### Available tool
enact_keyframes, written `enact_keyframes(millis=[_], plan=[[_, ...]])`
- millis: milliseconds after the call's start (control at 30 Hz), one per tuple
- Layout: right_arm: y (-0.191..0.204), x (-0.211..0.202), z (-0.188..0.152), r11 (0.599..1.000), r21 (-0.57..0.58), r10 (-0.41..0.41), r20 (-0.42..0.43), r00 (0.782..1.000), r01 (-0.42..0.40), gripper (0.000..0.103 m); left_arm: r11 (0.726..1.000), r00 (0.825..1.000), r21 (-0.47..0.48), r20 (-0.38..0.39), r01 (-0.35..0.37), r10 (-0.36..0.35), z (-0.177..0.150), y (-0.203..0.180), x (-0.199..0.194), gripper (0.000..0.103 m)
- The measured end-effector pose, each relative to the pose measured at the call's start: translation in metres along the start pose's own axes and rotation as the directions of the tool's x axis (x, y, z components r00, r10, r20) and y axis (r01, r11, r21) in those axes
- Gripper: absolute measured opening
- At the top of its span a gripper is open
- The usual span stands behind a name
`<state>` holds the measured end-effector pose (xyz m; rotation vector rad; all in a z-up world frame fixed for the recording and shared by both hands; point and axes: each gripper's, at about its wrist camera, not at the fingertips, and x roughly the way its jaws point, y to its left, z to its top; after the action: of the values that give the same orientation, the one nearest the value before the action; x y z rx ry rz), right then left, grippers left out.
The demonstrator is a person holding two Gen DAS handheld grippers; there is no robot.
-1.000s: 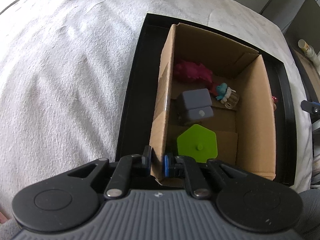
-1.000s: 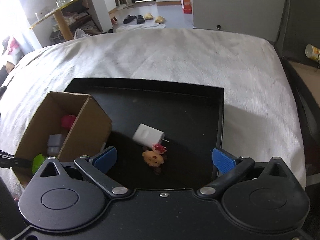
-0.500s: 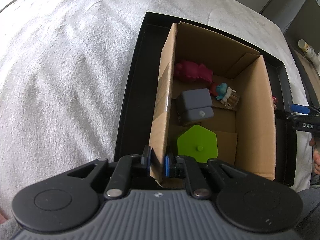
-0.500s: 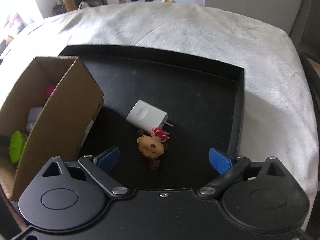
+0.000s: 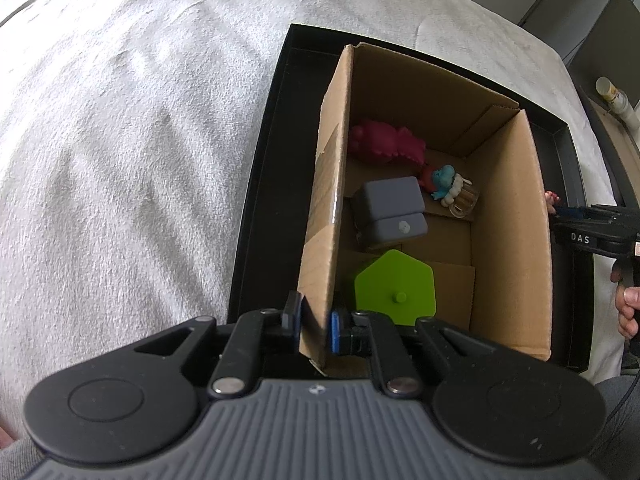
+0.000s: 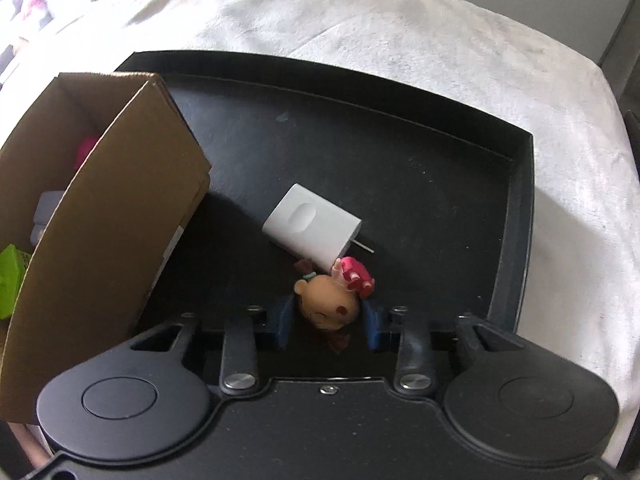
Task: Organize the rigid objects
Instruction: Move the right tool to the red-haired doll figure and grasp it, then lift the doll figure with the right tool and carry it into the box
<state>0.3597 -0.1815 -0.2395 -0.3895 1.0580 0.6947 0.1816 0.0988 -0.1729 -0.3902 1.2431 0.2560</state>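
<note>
Low in the left wrist view, the left gripper pinches the near wall of a brown cardboard box standing on a black tray. Low centre in the right wrist view, the right gripper has its blue pads narrowed against a small tan-headed doll figure, which lies touching a white charger block.
</note>
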Motion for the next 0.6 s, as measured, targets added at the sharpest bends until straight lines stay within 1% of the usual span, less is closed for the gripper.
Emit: enact_keyframes(millis=[200, 367, 600], plan=[[-0.001, -0.011, -0.005, 1.000, -0.008, -0.004, -0.001, 1.000, 0.004, 0.034, 1.000, 1.000, 0.002, 0.001, 0.001, -0.001, 0.000, 0.000, 0.000, 0.013], [-0.001, -0.022, -0.008, 1.000, -0.018, -0.005, 0.013, 1.000, 0.005, 0.034, 1.000, 1.000, 0.004, 0.003, 0.002, -0.002, 0.000, 0.000, -0.001, 0.013], [0.006, -0.032, -0.003, 0.999, -0.032, -0.006, 0.035, 0.999, 0.007, 0.034, 1.000, 1.000, 0.009, 0.013, 0.013, -0.013, -0.002, -0.001, -0.005, 0.014]])
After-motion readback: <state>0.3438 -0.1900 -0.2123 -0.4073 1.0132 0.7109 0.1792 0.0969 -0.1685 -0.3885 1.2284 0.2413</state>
